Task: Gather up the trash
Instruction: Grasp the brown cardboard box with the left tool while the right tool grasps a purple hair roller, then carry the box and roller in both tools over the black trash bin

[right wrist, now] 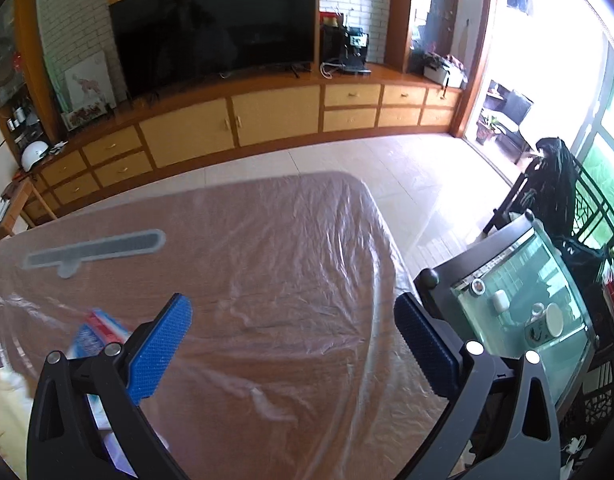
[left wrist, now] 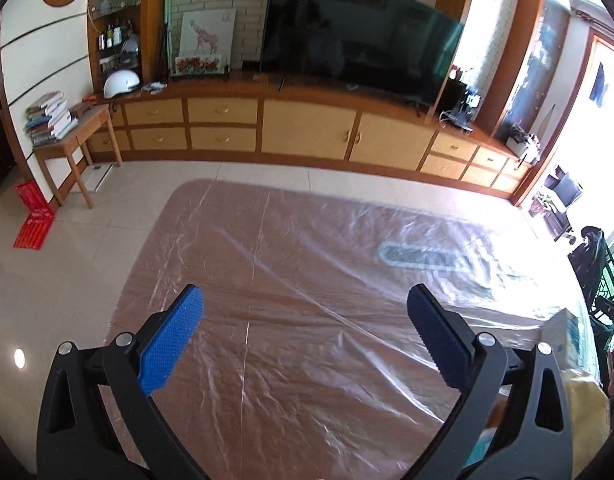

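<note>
A blue, red and white wrapper (right wrist: 91, 330), crumpled and partly blurred, lies on the table (right wrist: 275, 264) just left of the right tool (right wrist: 293, 334), touching nothing but the clear plastic sheet (right wrist: 307, 216) that covers the wood. More pale litter (right wrist: 11, 392) sits at the frame's lower-left edge, behind that tool's left finger, too indistinct to name. The right tool hangs above the sheet with its blue pads (right wrist: 159, 354) spread wide and nothing between them.

In the left wrist view, a light box-like item (left wrist: 563, 332) and a yellowish bag (left wrist: 583, 408) show just right of the left tool (left wrist: 305, 334), partly hidden by its right finger. That tool too is spread wide over bare plastic, gripping nothing.

A grey elongated mark (left wrist: 423, 258) lies under the sheet ahead and right of the left tool. Beyond the table's far edge runs a long wooden cabinet (left wrist: 307, 128) carrying a dark television (left wrist: 363, 40). A small side desk stacked with books (left wrist: 51, 118) stands far left, and a glass-topped stand (right wrist: 527, 292) sits just right of the right tool.
</note>
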Available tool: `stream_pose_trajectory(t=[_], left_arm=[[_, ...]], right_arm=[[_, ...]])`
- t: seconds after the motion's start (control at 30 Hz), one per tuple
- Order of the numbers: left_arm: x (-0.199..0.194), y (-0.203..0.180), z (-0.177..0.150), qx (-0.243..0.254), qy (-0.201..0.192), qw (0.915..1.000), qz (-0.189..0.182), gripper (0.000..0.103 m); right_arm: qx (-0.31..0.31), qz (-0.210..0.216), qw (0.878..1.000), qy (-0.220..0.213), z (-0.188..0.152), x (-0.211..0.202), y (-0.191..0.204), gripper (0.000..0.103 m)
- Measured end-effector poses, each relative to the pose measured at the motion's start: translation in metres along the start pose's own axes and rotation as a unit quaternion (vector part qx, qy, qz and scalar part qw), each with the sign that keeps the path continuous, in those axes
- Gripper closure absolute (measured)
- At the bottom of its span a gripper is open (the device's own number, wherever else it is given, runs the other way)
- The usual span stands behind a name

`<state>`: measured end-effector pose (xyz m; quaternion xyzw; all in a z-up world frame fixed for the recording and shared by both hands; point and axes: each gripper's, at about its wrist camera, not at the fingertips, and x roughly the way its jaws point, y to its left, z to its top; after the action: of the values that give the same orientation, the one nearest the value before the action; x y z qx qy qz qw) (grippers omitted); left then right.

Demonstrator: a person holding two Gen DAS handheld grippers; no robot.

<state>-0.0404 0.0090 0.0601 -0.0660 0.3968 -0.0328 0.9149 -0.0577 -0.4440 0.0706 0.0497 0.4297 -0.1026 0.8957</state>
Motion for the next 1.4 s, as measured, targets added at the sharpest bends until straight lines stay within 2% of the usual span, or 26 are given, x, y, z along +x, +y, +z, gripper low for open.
stream_pose_trajectory(t=[0.2, 0.37, 0.47, 0.57, 0.7, 0.77, 0.83, 0.87, 0.93, 1.07, 1.13, 1.2, 1.3, 1.33, 1.4], left_arm=[[-0.058, -0.021, -0.026, 0.064, -0.025, 0.9969, -0.04, 0.002], [-0.096, -0.029, -0.055, 0.087, -0.016, 0.9922, -0.087, 0.002], [-0.116, -0.036, -0.076, 0.118, -0.011, 0.9845, -0.129, 0.002], [-0.131, -0.048, -0.099, 0.152, 0.013, 0.9715, -0.182, 0.002], [-0.136, -0.071, -0.119, 0.208, 0.042, 0.9512, -0.224, 0.002], [-0.134, -0.081, -0.127, 0.237, 0.051, 0.9421, -0.232, 0.002], [-0.13, -0.093, -0.134, 0.272, 0.066, 0.9293, -0.241, 0.002], [-0.13, -0.101, -0.142, 0.302, 0.059, 0.9217, -0.236, 0.002], [-0.126, -0.111, -0.149, 0.347, 0.06, 0.9072, -0.23, 0.002], [-0.114, -0.123, -0.149, 0.378, 0.068, 0.8913, -0.24, 0.002], [-0.112, -0.122, -0.149, 0.383, 0.075, 0.8877, -0.244, 0.003], [-0.108, -0.123, -0.151, 0.387, 0.083, 0.8836, -0.249, 0.01], [-0.1, -0.125, -0.155, 0.387, 0.087, 0.8846, -0.246, 0.023], [-0.099, -0.124, -0.155, 0.384, 0.089, 0.8856, -0.245, 0.03], [-0.096, -0.121, -0.152, 0.374, 0.09, 0.8906, -0.243, 0.033]], right_arm=[[-0.007, 0.049, 0.999, 0.017, -0.025, -0.049, 0.017, 0.004], [0.02, 0.083, 0.994, 0.061, -0.05, -0.054, 0.026, 0.011], [0.026, 0.089, 0.993, 0.074, -0.062, -0.056, 0.036, 0.011], [0.031, 0.093, 0.991, 0.087, -0.073, -0.052, 0.045, 0.012], [0.054, 0.102, 0.987, 0.115, -0.077, -0.041, 0.049, 0.012], [0.059, 0.101, 0.985, 0.127, -0.079, -0.035, 0.055, 0.012], [0.06, 0.102, 0.982, 0.145, -0.081, -0.026, 0.064, 0.016], [0.06, 0.1, 0.981, 0.153, -0.082, -0.023, 0.067, 0.019], [0.063, 0.096, 0.979, 0.168, -0.083, -0.017, 0.072, 0.019], [0.085, 0.097, 0.974, 0.185, -0.089, -0.009, 0.076, 0.02], [0.098, 0.103, 0.971, 0.193, -0.09, -0.006, 0.078, 0.02], [0.107, 0.107, 0.969, 0.196, -0.088, -0.002, 0.078, 0.02], [0.112, 0.114, 0.967, 0.198, -0.087, 0.002, 0.081, 0.022], [0.115, 0.118, 0.966, 0.2, -0.087, 0.001, 0.081, 0.023], [0.122, 0.126, 0.964, 0.2, -0.087, 0.003, 0.078, 0.034]])
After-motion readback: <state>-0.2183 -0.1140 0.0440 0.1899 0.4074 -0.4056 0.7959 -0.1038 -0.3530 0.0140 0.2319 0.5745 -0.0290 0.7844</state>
